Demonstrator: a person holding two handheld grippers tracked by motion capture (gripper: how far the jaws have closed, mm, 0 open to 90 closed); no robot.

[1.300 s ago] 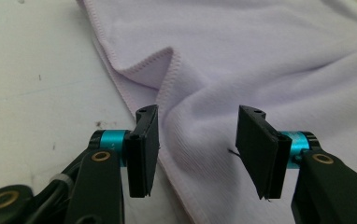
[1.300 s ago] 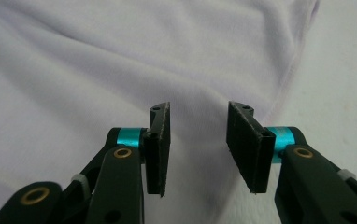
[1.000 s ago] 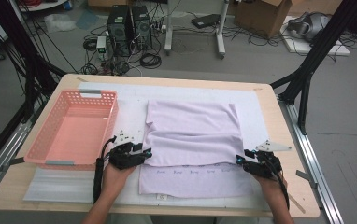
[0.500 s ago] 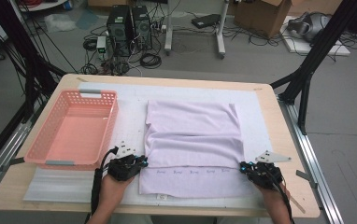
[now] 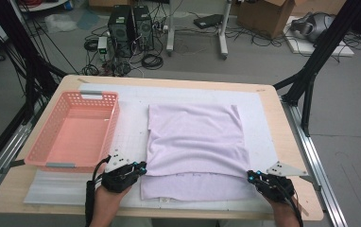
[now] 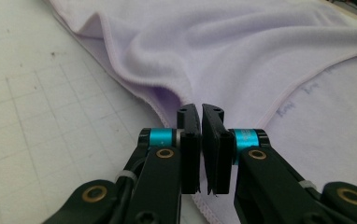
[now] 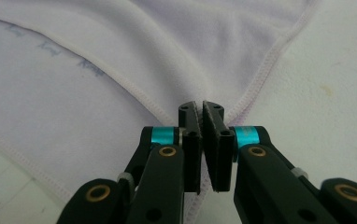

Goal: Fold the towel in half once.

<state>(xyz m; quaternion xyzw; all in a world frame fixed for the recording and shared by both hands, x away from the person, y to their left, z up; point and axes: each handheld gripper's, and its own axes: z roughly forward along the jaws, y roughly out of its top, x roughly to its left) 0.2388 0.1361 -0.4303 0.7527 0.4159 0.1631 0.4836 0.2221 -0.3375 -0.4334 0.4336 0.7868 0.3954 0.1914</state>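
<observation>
Presently, both grippers hold the near corners of the upper layer of a lilac towel (image 5: 195, 142) that lies folded on the white mat (image 5: 263, 118) of the tabletop (image 5: 292, 142), right of the empty pink basket (image 5: 77, 127). The left gripper (image 5: 141, 166) has just been closing; in the left gripper view its fingers (image 6: 189, 135) stand clenched on the hemmed corner of the fold, with cloth pinched between the pads. The right gripper (image 5: 252, 176) has likewise just been closing, and its fingers (image 7: 190, 135) are clamped on the opposite corner where two stitched hems meet. The bottom layer, carrying faint printed lettering, shows bare along the near edge.

Risks, as judged from this position:
- Each grip sits at the very tip of its corner. A quick pull could draw the hem out of the pads.
- Uneven travel of the two hands would skew the fold and leave the edges misaligned.
- The left gripper may have caught the lower layer too; this cannot be told. If so, both layers would drag together.
- The towel lies close to the basket; a wide sweep leftward could snag its rim.
</observation>
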